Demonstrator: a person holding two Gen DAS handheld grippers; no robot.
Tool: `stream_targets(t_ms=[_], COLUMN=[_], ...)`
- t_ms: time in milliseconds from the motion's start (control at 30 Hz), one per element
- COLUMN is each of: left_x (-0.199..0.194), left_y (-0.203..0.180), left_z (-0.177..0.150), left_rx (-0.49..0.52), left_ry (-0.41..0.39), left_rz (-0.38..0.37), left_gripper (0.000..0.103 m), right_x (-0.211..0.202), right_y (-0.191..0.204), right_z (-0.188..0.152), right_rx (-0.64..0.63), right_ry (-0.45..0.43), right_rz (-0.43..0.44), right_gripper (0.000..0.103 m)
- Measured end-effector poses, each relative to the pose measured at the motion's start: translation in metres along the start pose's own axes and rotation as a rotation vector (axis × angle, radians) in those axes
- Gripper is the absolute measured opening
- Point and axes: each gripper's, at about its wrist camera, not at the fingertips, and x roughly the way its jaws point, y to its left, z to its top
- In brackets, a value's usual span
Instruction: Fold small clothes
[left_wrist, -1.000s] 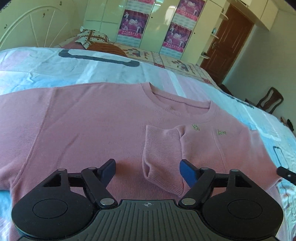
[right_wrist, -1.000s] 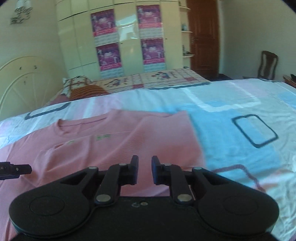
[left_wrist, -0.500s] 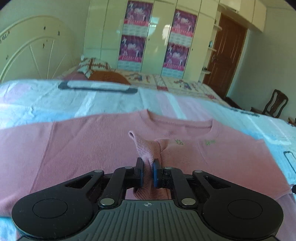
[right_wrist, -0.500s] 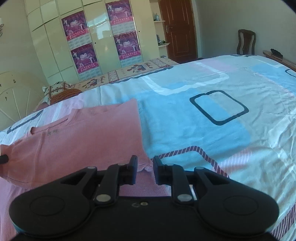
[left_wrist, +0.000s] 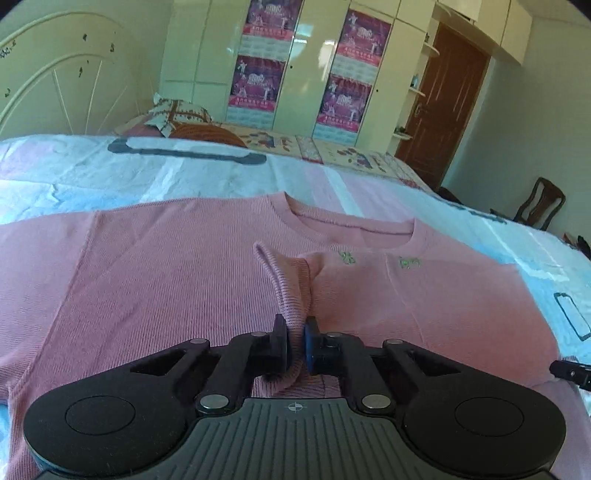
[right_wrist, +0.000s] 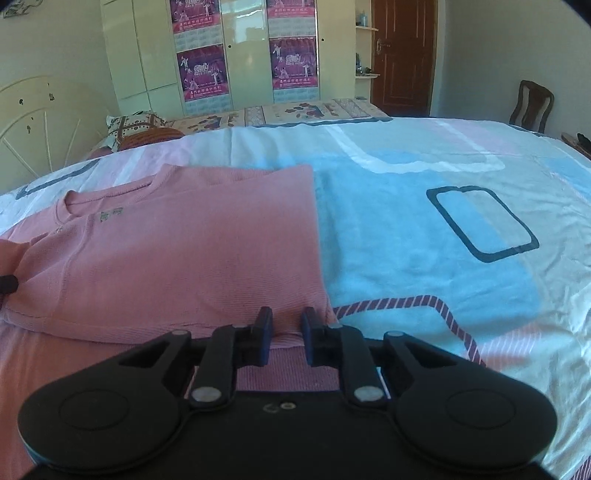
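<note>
Lying flat across the near half of the bed (right_wrist: 424, 240), the pink sweater (left_wrist: 166, 277) has its right side folded inward, leaving a straight edge against the blue-and-white sheet (left_wrist: 184, 177), neckline toward the headboard (left_wrist: 62, 92). A second ago the left gripper (left_wrist: 294, 341) hovered with jaws spread either side of the sleeve cuff (left_wrist: 288, 291) resting on the chest; now the jaws are clamped on that cuff, and the fabric rises in a pinched ridge. Judgement: grasp secured, so the sleeve is ready to be drawn and laid straight down the folded panel. Right gripper (right_wrist: 286, 334) sits at the panel's lower edge, jaws narrowly apart with cloth between them; whether they actually pinch it, cannot tell. Over the past second its view has swung, little else changed. Two small green embroidered marks (left_wrist: 380, 260) below the collar, too small to read. Posters (right_wrist: 201, 70) on the wardrobe doors (right_wrist: 247, 55) carry print, illegible. Wooden chair (right_wrist: 532, 103) beyond the far bed corner, brown door (right_wrist: 402, 55) behind.
</note>
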Motion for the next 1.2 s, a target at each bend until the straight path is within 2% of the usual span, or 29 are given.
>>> stream_targets(t_ms=[133,200,267,300,333,367,433,500,600,700,767,833,867,933,967,1000,1100,1200], left_x=[-0.005,0.009,0.011,0.007,0.000,-0.009,-0.012,-0.002,0.020,0.032,0.027,0.022,0.023,0.022,0.025,0.028,0.047,0.065], left_y=[0.002,0.004,0.009,0.009,0.007,0.003,-0.005,-0.027,-0.061,-0.058,-0.040,-0.026,-0.022,-0.024,-0.028,-0.033,-0.051,-0.048], left_z=[-0.004,-0.007,-0.005,-0.002,0.000,0.001,0.006,0.009,0.003,-0.005,-0.009,-0.008,-0.005,0.000,0.003,0.006,0.018,0.024], left_rx=[-0.015,-0.006,-0.012,-0.007,0.007,0.035,0.056,0.118,0.210,0.205,0.182,0.153,0.140,0.117,0.108,0.109,0.146,0.148], left_ry=[-0.004,0.055,0.052,0.042,0.006,-0.060,-0.078,-0.064,-0.037,0.012,0.007,0.007,0.015,0.006,-0.012,-0.021,-0.013,0.018], left_rz=[0.002,0.034,0.057,0.123,0.199,0.248,0.160,0.095,0.059,0.105,0.128,0.118,0.118,0.104,0.089,0.078,0.082,0.110], left_gripper=[0.007,0.009,0.031,0.063,0.086,0.087,0.086,0.086,0.086,0.086,0.086,0.087,0.087,0.087,0.087,0.087,0.087,0.087], right_x=[-0.001,0.000,0.001,0.000,-0.004,-0.008,-0.006,0.009,0.035,0.043,0.042,0.048,0.052,0.055,0.054,0.055,0.072,0.094], right_y=[-0.002,-0.003,-0.003,-0.004,-0.006,-0.006,-0.004,0.007,0.050,0.078,0.065,0.020,-0.005,-0.022,-0.015,-0.005,0.033,0.057], right_z=[-0.004,-0.004,-0.003,-0.001,0.001,0.004,0.014,0.025,0.032,0.030,0.032,0.039,0.044,0.056,0.062,0.067,0.078,0.083], right_rx=[-0.031,-0.030,-0.042,-0.041,-0.031,-0.029,-0.023,-0.016,-0.099,-0.211,-0.235,-0.113,-0.031,0.031,0.005,-0.020,-0.113,-0.229], right_ry=[-0.006,-0.004,-0.002,0.001,-0.014,-0.040,-0.074,-0.057,-0.049,-0.037,-0.053,-0.046,-0.039,-0.032,-0.055,-0.073,-0.057,-0.034], right_rz=[0.008,0.012,0.013,0.016,0.019,0.015,0.027,0.084,0.192,0.269,0.226,0.099,0.070,0.111,0.106,0.126,0.208,0.188], right_gripper=[0.016,0.016,0.016,0.016,0.017,0.020,0.020,0.019,0.018,0.016,0.016,0.014,0.000,0.004,0.017,0.021,0.019,0.015])
